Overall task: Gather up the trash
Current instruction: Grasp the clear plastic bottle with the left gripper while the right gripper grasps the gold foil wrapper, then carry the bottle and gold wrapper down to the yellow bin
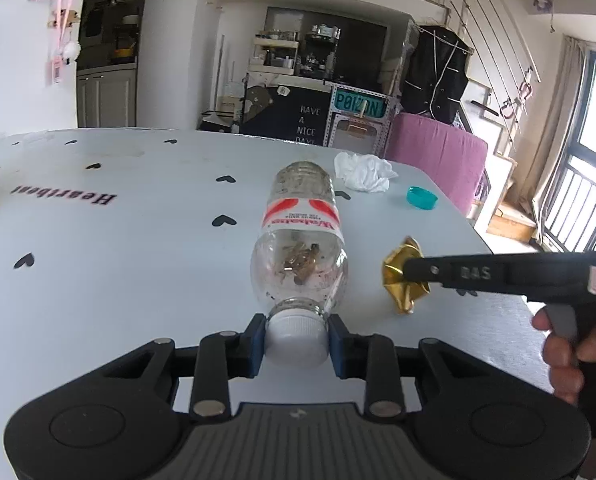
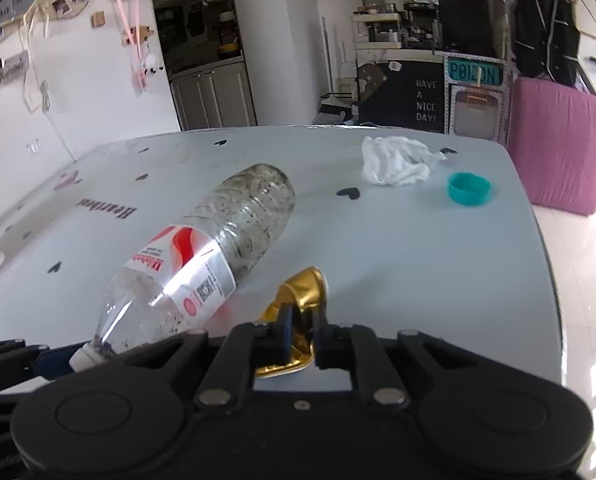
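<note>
Black plastic left gripper (image 1: 296,342): blue pads on its fingers (image 1: 256,344), silver rivets along the linkage, two round discs behind. Right gripper (image 2: 301,334) matches, with "DAS" stamped on its side and a grey trigger.

Left tongs (image 1: 296,340) clamping bottle (image 1: 298,248) cap, right tongs (image 1: 408,274) pinching gold wrapper (image 1: 398,280)

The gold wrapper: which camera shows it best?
The left wrist view: the crumpled gold wrapper shows nearly whole, pinched by the right gripper. In the right wrist view, that gripper's own fingers cover its middle, leaving the top and bottom edges.
</note>
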{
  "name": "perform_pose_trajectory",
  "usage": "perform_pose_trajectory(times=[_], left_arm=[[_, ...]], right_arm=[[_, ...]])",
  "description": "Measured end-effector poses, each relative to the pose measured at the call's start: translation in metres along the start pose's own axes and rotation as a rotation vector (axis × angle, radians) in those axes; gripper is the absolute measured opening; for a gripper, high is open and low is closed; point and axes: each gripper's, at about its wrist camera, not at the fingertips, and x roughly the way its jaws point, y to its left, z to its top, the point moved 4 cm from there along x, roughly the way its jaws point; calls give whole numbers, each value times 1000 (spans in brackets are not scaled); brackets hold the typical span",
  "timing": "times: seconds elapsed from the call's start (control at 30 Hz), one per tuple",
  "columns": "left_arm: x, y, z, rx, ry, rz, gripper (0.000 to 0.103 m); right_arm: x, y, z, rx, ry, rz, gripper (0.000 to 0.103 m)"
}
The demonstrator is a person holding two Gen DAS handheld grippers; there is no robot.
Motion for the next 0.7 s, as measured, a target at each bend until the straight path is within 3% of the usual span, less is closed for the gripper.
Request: perform_pose_trajectory(times=[0.37, 0.7], left_arm=[[-39, -16, -8, -43, -37, 18, 33], [-80, -49, 4, 18, -108, 16, 33]], right_arm=[[-57, -13, -22, 66, -26, 18, 6], [-112, -20, -24, 86, -92, 22, 6]])
